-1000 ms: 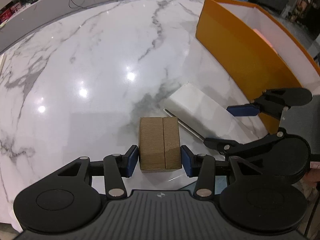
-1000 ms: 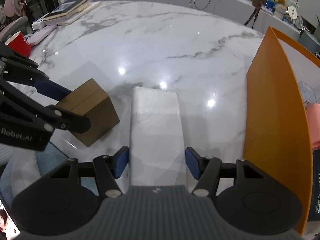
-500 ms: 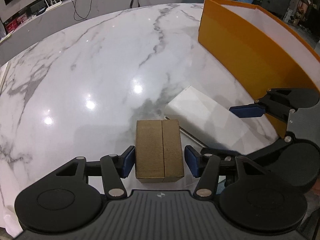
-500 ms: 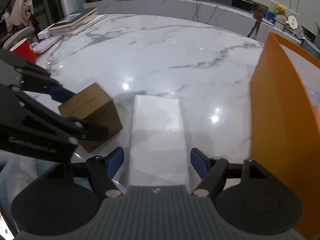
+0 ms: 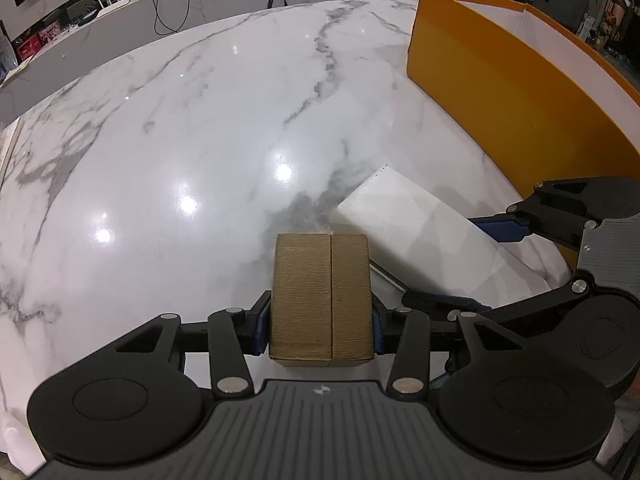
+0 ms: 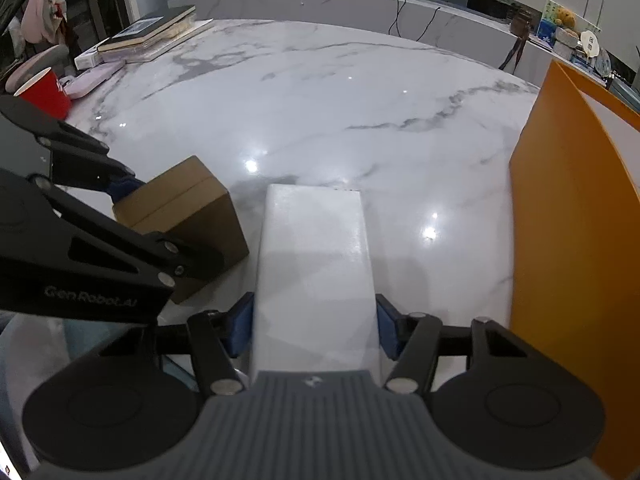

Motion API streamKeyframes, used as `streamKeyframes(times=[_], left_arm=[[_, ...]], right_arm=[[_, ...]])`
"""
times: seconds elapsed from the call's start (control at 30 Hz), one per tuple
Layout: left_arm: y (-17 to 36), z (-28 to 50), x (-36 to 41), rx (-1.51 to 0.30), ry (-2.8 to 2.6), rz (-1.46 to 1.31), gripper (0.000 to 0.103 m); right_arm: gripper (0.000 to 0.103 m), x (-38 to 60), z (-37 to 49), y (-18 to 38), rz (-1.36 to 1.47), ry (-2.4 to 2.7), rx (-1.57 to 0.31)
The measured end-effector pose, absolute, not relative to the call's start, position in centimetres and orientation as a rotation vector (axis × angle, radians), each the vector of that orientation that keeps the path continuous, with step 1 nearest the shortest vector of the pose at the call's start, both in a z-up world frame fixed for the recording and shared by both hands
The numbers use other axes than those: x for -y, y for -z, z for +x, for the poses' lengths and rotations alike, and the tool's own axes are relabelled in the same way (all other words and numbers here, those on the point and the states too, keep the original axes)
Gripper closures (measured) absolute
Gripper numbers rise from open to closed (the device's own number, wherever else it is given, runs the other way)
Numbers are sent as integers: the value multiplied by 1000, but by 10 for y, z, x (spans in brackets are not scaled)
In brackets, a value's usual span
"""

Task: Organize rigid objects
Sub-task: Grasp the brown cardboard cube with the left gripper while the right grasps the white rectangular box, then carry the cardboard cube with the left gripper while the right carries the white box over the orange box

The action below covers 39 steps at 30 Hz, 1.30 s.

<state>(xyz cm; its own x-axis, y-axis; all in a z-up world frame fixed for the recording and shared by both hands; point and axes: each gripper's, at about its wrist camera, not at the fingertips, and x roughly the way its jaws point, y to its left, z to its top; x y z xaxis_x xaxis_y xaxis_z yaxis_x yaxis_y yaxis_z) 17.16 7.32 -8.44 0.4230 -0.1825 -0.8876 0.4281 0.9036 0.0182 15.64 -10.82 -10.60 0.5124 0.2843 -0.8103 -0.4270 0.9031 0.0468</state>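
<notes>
A brown cardboard box (image 5: 320, 300) rests on the marble table (image 5: 200, 120), and my left gripper (image 5: 320, 328) is closing, both blue pads pressed on the box's sides. Right beside it lies a long white box (image 6: 314, 264). My right gripper (image 6: 314, 330) is closing too, its pads against the near end of the white box. The left wrist view shows the white box (image 5: 420, 232) with the right gripper (image 5: 464, 264) astride it. In the right wrist view the brown box (image 6: 188, 208) sits at the left between the left gripper's fingers (image 6: 124, 188).
A tall orange open box (image 5: 500, 92) with a white inside stands at the right, close to the white box; the right wrist view has this orange box (image 6: 560, 240) at its right edge. A red cup (image 6: 44, 92) and stacked books (image 6: 148, 32) sit far left.
Both grippers' jaws widened half a second ago and have come back in against their boxes. Both cameras have tilted up slightly. The boxes have stayed in place.
</notes>
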Motion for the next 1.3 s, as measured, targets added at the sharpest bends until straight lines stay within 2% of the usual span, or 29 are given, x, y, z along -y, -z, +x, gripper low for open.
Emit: streamKeyframes(times=[0.2, 0.43, 0.93, 1.13, 1.3], left_arm=[[79, 171, -75, -1072, 393, 233, 52], [49, 169, -77, -1040, 399, 213, 52], [-43, 175, -52, -904, 450, 181, 52], [-56, 181, -31, -883, 520, 159, 52], [-53, 184, -8, -895, 576, 168, 52]], right_arm=[[43, 108, 152, 100, -195, -434, -924], [43, 109, 147, 77, -174, -448, -902], [43, 144, 168, -28, -149, -433, -799], [43, 179, 180, -58, -234, -443, -823], [43, 207, 189, -64, -418, -468, -859]])
